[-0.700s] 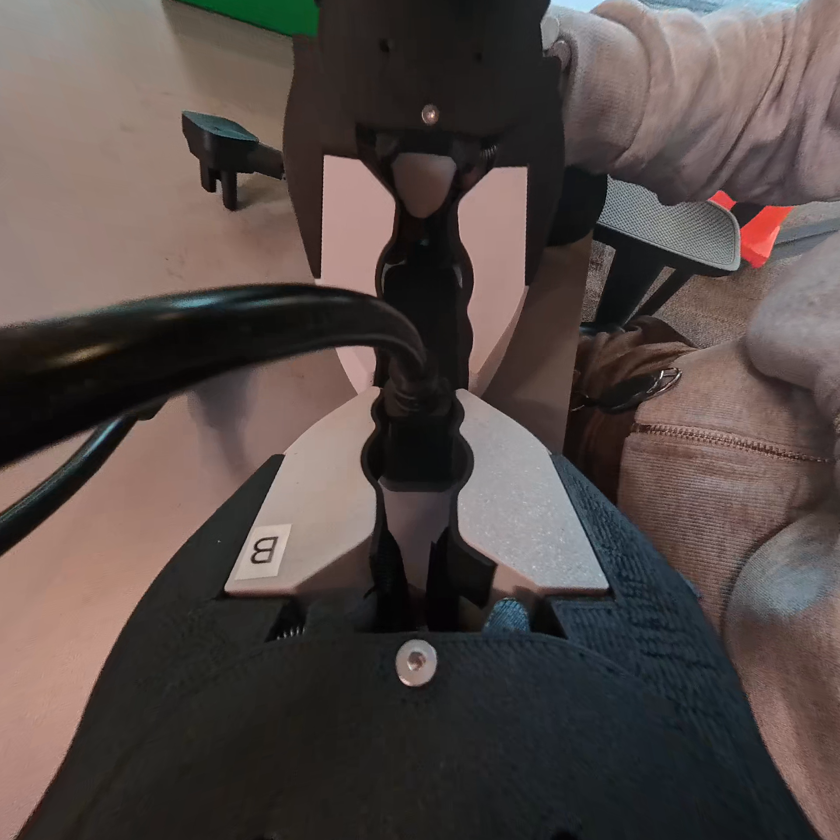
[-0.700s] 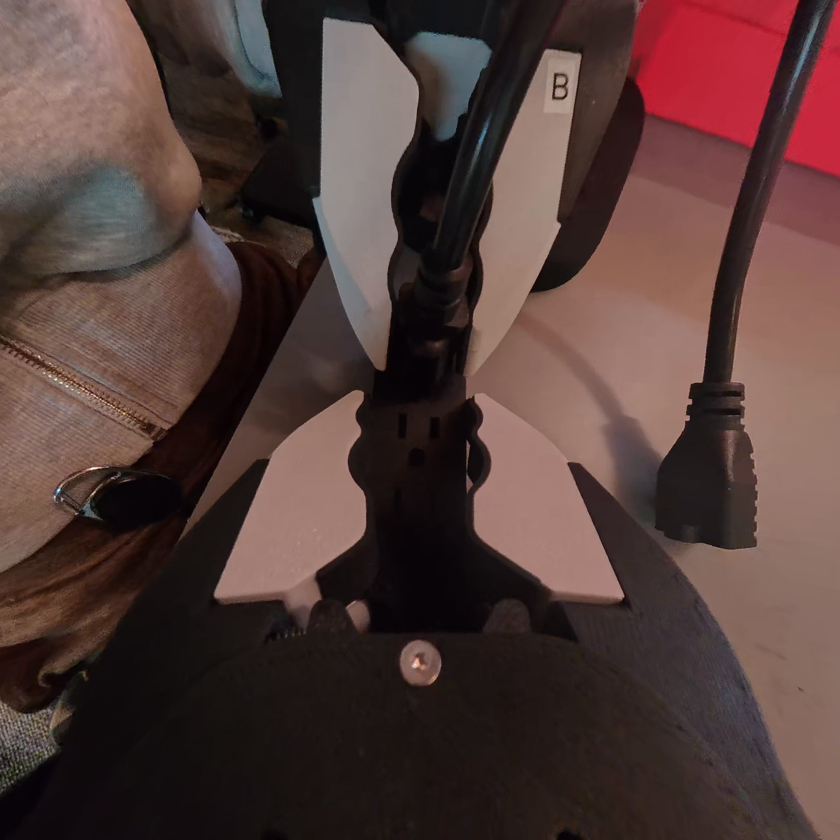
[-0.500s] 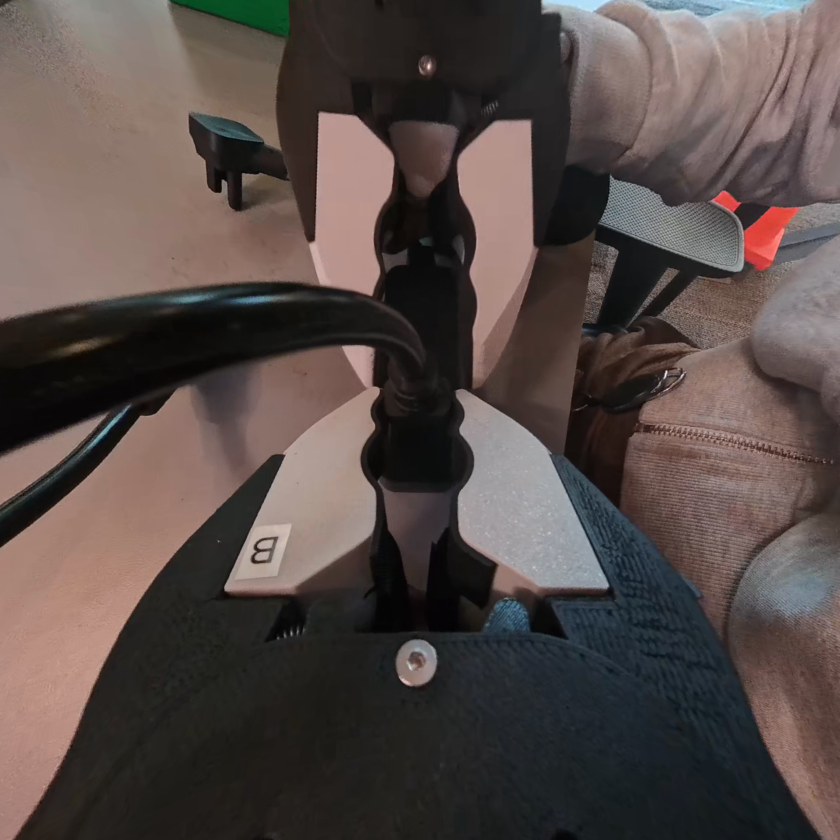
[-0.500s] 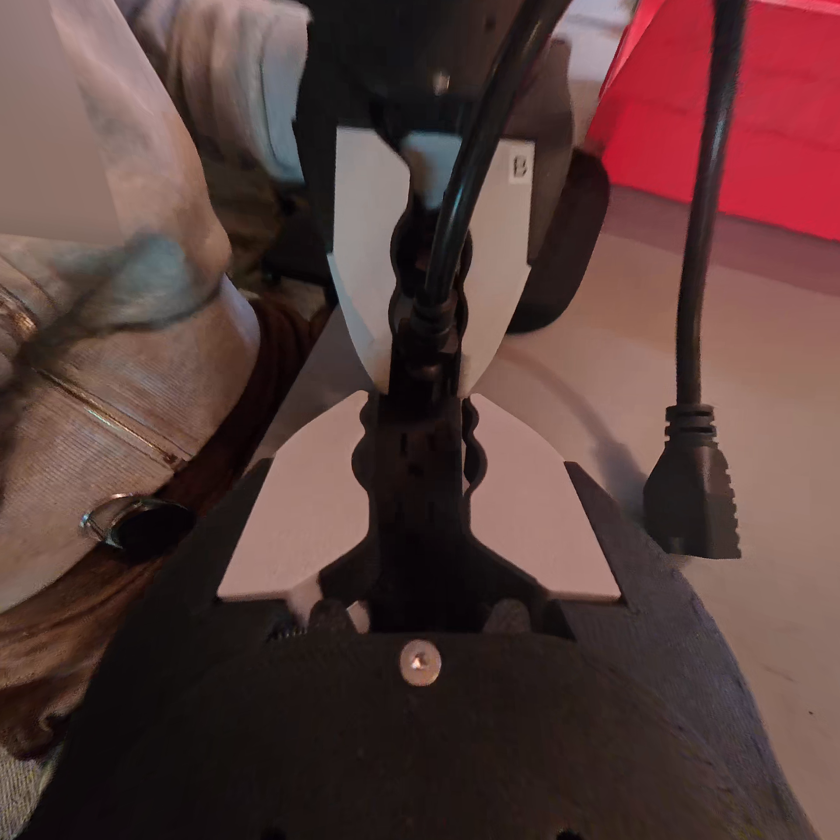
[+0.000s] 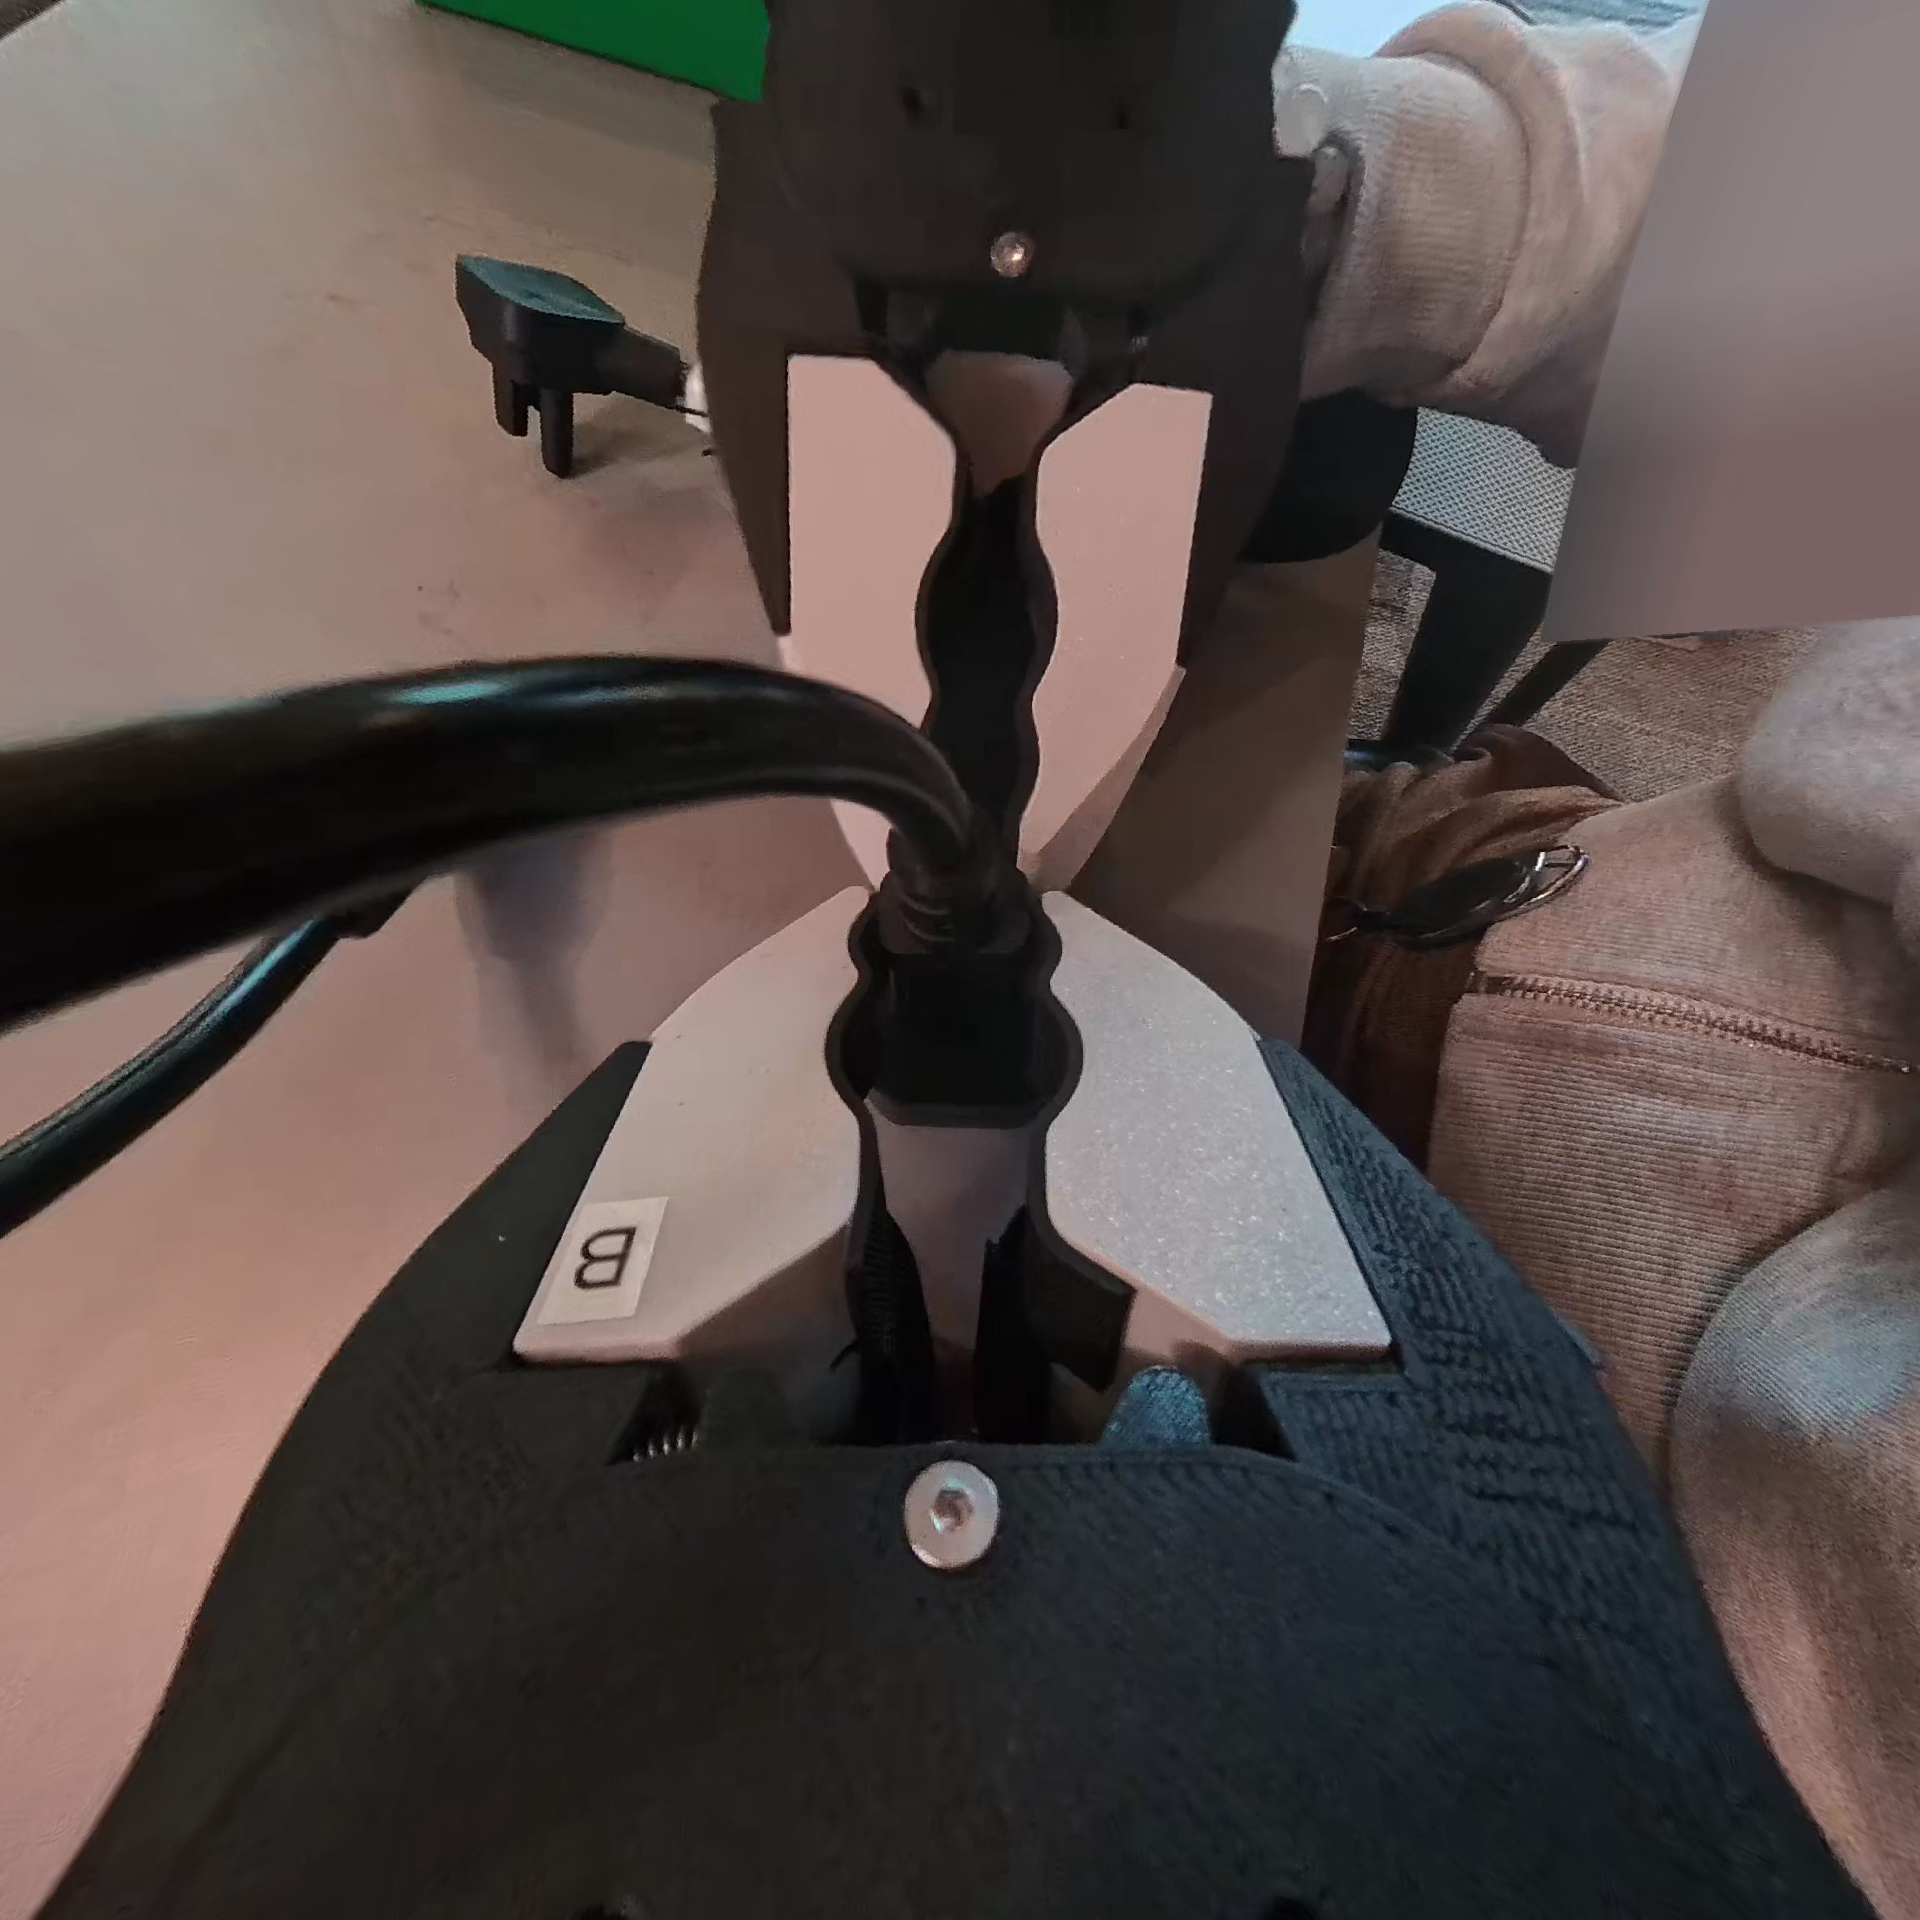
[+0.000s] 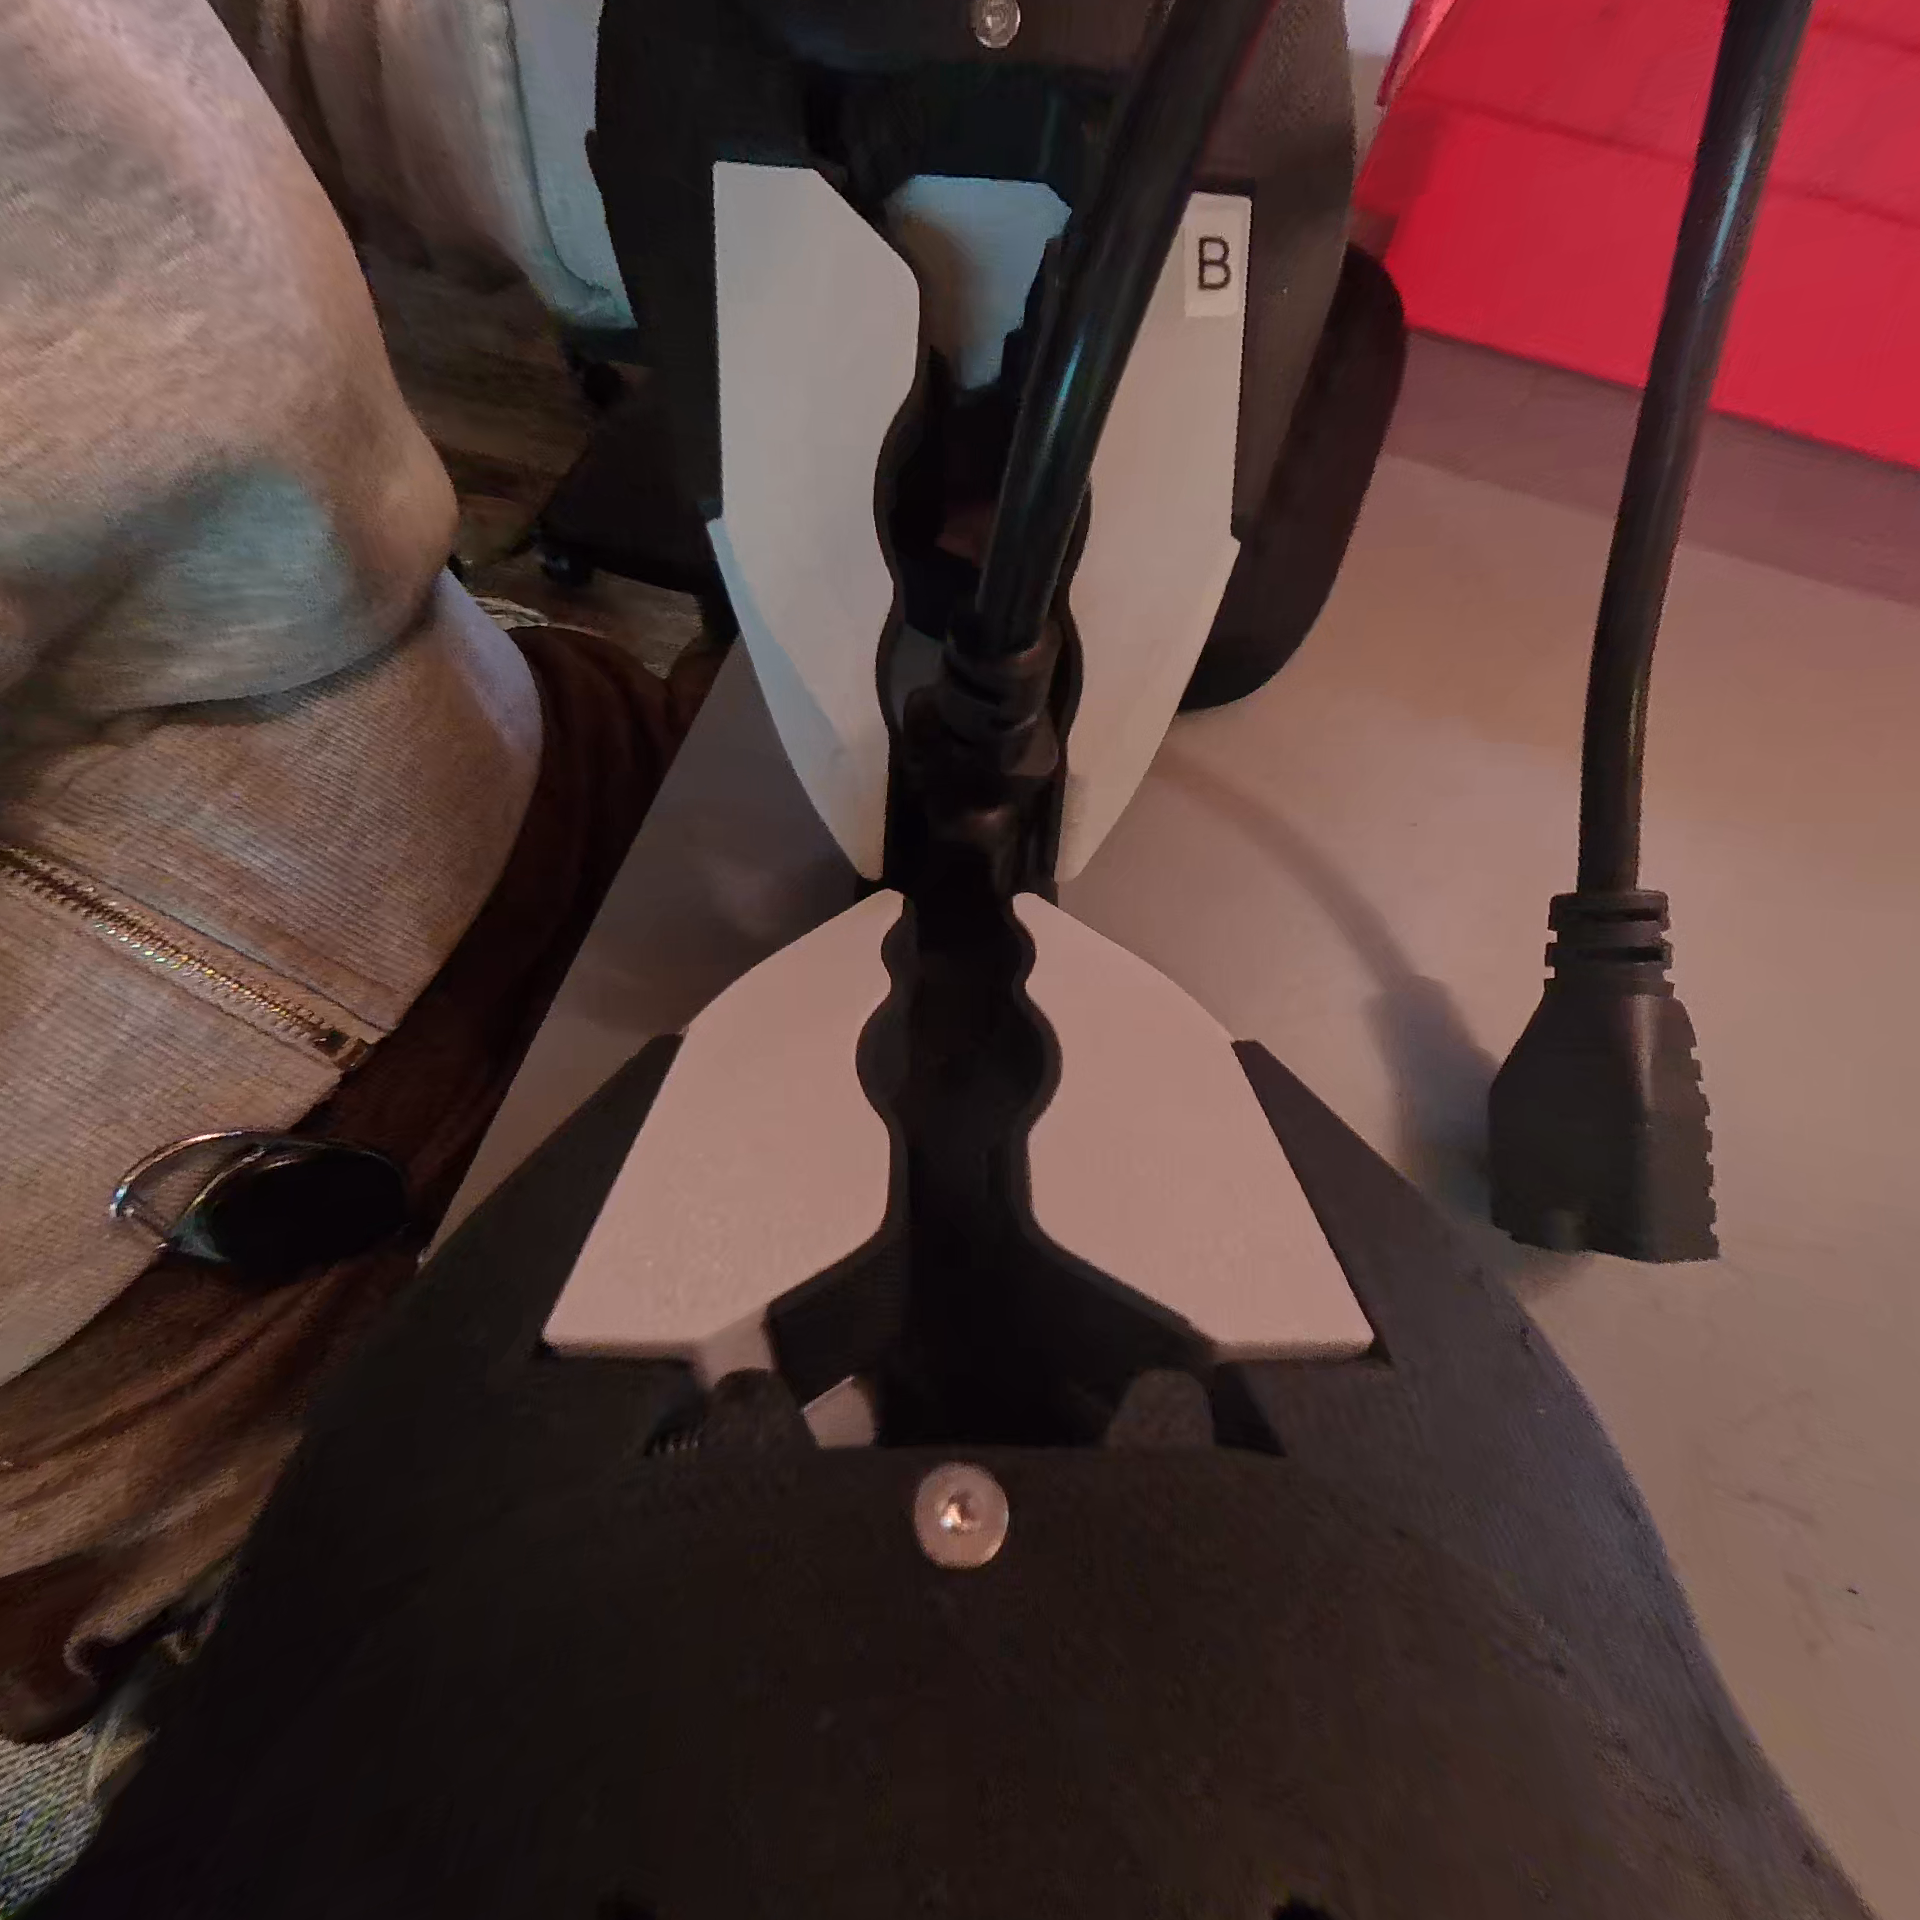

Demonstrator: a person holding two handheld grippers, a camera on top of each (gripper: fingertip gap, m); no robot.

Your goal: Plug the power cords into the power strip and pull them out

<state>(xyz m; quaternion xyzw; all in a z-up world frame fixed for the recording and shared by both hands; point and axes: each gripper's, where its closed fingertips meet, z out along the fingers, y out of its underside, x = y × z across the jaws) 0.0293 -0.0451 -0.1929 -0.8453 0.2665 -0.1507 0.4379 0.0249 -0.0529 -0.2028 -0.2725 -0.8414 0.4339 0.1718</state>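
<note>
Left gripper clamped a plug; right gripper (tip-to-tip opposite) clamped a socket, axes collinear.

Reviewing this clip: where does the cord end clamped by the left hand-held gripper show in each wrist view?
Left wrist view: cord end at centre, clamped in the left hand-held gripper.
Right wrist view: upper centre, in the far gripper facing the right hand-held gripper.
Shared landmark: the person's zipped beige jacket.

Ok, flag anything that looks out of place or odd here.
Nothing is damaged or spilled. A loose black plug lies on its side on the table, prongs exposed, and a spare cord socket sits unplugged beside the right gripper.
</note>
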